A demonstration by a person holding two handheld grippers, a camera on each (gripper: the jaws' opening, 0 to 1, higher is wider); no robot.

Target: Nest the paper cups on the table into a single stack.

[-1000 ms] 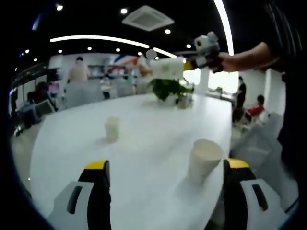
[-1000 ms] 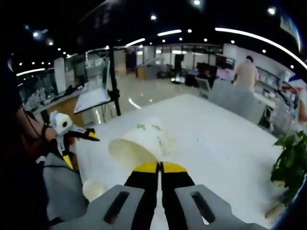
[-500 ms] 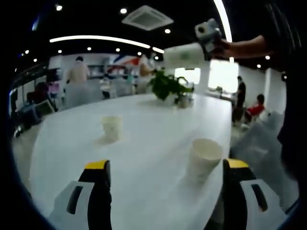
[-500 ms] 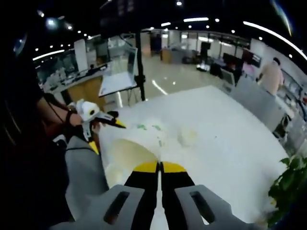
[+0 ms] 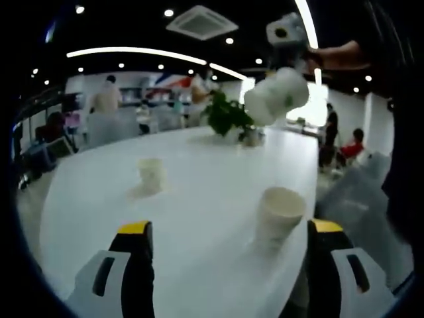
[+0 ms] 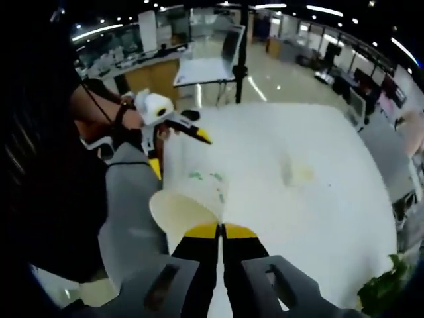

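While the left hand-held gripper (image 5: 225,252) hangs low over the white surface (image 5: 199,172) with its two yellow-tipped jaws spread wide and pinching nothing, three paper cups appear in the left gripper view. Farthest left, a small cup (image 5: 151,176) stands upright near the middle of the surface, well ahead of the jaws. Further right, a nearer cup (image 5: 279,216) stands upright close to the surface's right edge, just ahead of the right jaw and slightly inside it, apart from both jaws. Above it, a third cup, the held cup (image 5: 277,97), is carried tilted in the air by the right hand-held gripper (image 5: 286,41), which enters from the upper right on a person's hand (image 5: 334,56). A potted plant (image 5: 227,116) stands at the far end of the surface.

In the right gripper view, the left hand-held gripper appears at the left, beside the surface's near edge, held by a person's hand (image 6: 126,119). At centre, the right hand-held gripper's jaws are pressed together on the rim of the held cup, whose open mouth faces the camera and whose green-printed wall shows above. Right of it, the far small cup shows as a blurred, pale shape on the surface.
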